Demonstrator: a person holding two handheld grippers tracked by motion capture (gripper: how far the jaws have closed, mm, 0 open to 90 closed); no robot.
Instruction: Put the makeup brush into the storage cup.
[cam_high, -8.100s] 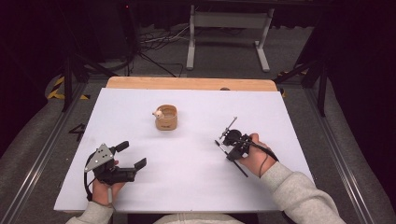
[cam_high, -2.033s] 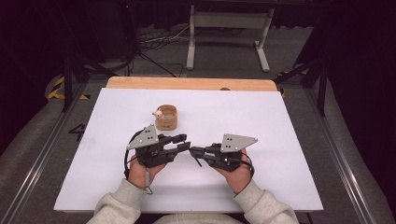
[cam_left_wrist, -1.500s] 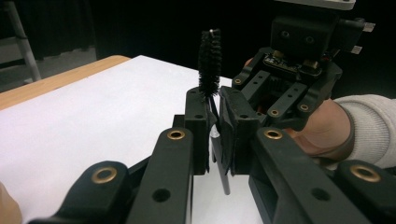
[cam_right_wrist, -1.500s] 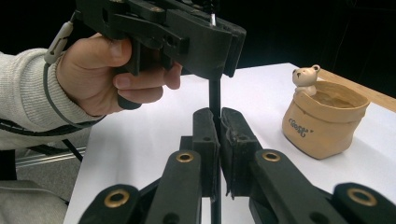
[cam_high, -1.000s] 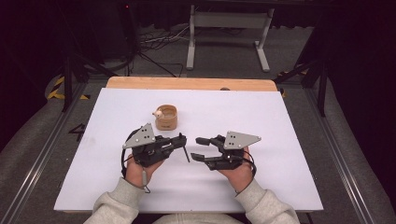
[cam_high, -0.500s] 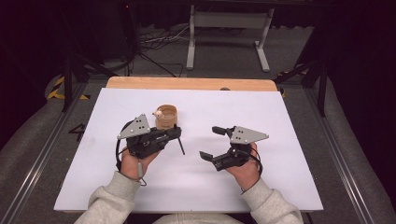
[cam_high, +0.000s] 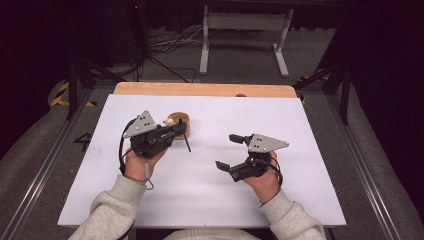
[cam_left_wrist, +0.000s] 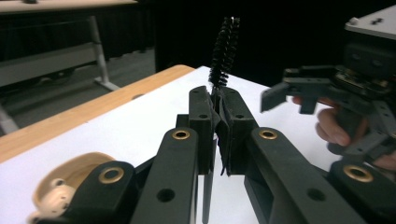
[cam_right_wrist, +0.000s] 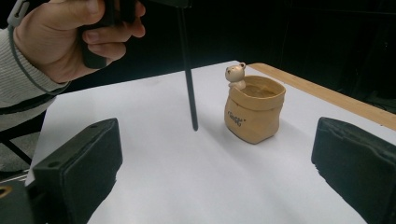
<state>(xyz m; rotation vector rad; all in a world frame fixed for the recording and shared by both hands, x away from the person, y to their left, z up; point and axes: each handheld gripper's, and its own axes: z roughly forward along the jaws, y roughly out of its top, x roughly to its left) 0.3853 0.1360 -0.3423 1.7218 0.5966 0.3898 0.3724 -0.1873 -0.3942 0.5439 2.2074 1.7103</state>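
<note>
Item: black brush (cam_left_wrist: 223, 44), clamped in left tool (cam_high: 177, 131), handle hanging beside tan bear pot (cam_right_wrist: 254, 113) on table (cam_high: 310, 150). Right tool (cam_high: 231, 150) just opened wide, empty. Advice: steady handle over pot mouth, lower upright.

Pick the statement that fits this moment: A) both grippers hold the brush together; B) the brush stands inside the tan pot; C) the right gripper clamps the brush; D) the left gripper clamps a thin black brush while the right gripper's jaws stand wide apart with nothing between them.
D: the left gripper pinches the brush by its stem, while the right gripper is open and empty, and the tan pot stands apart.
</note>
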